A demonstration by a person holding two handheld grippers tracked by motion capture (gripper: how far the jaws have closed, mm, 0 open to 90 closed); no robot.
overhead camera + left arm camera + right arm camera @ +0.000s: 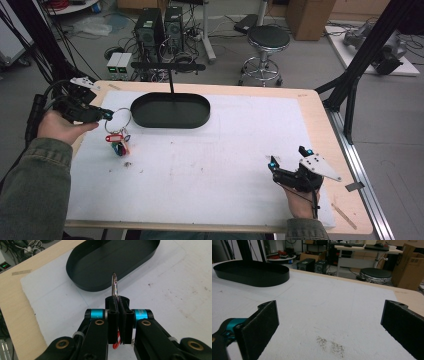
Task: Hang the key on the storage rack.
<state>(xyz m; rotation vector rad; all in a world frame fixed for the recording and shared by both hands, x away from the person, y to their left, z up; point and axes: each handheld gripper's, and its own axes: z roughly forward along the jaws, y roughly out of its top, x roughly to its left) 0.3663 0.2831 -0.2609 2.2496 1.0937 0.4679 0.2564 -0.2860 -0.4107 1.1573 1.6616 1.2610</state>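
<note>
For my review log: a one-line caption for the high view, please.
Left tool grips a key ring with coloured tags near the black tray; right tool open.

Shiny metal key ring [114,286], matt black tray [82,267]

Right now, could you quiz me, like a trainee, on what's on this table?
1. True or false: the left gripper is shut on the key ring.
2. How do the right gripper's jaws stand? A) wide open, nothing between them B) shut on a tag C) clamped on the tray
3. What hangs from the ring, and does it touch the black oval tray?

Key
1. True.
2. A.
3. A bunch of coloured tags, a red one among them. They hang over the white mat, apart from the tray.
</note>
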